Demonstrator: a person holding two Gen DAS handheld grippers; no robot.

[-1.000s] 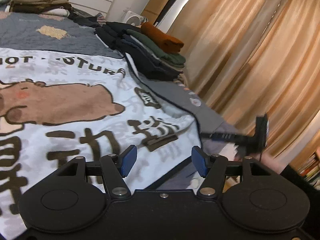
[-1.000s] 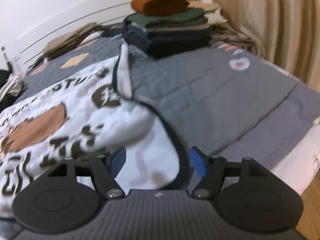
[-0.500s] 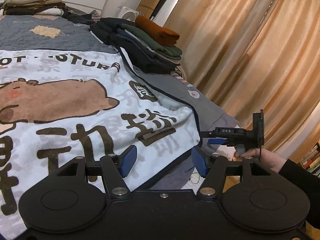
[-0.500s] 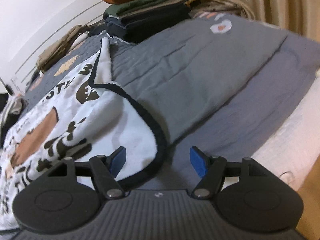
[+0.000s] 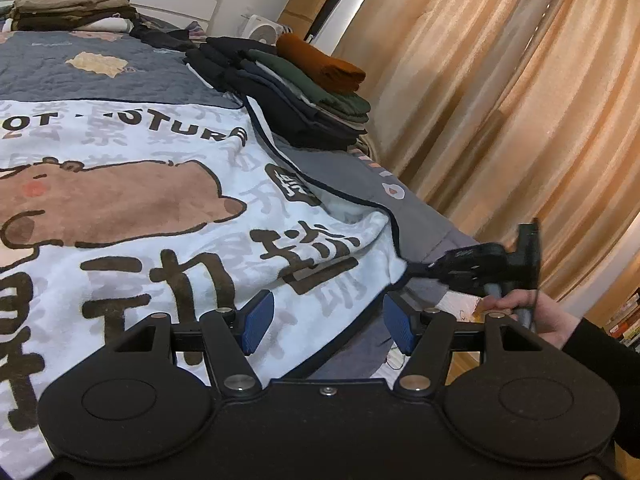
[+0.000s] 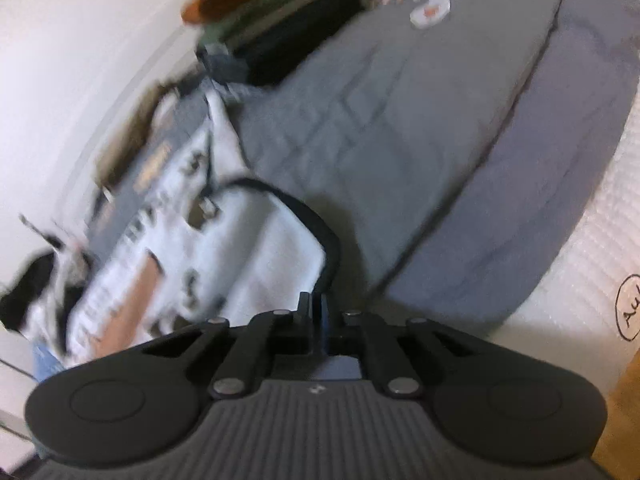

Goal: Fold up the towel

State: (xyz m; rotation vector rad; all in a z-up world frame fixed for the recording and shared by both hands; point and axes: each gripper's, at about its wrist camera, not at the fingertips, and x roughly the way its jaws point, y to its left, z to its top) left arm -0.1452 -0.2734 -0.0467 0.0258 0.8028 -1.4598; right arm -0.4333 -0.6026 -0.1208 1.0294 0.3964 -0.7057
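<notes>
The left wrist view shows the printed face of the towel (image 5: pixel 160 216) sharply: pale blue-white, with a brown animal drawing, dark lettering and a dark border, spread over the grey quilt (image 5: pixel 104 76) on the bed. Its near right corner is drawn out to a point at the tip of the right gripper (image 5: pixel 432 269), which a hand (image 5: pixel 532 312) in a dark sleeve holds beyond the edge of the bed. The left gripper (image 5: pixel 328 320) hovers over the towel's near edge with its blue pads (image 5: pixel 256 316) apart and nothing pinched between them. At the far side, a stack of folded clothes (image 5: pixel 304 96) sits on the quilt, a second pile (image 5: pixel 72 8) lies by the headboard, and tan curtains (image 5: pixel 500 100) hang to the right. The right wrist view is blurred and tilted, but it alone shows the right gripper (image 6: pixel 316 312) from behind: its jaws have just been closing and now stand together, with the towel's dark-bordered corner (image 6: pixel 328 256) running down into them. It also shows the white side of the mattress (image 6: pixel 580 280) below the quilt's edge, with a circled handwritten mark that is unreadable.
</notes>
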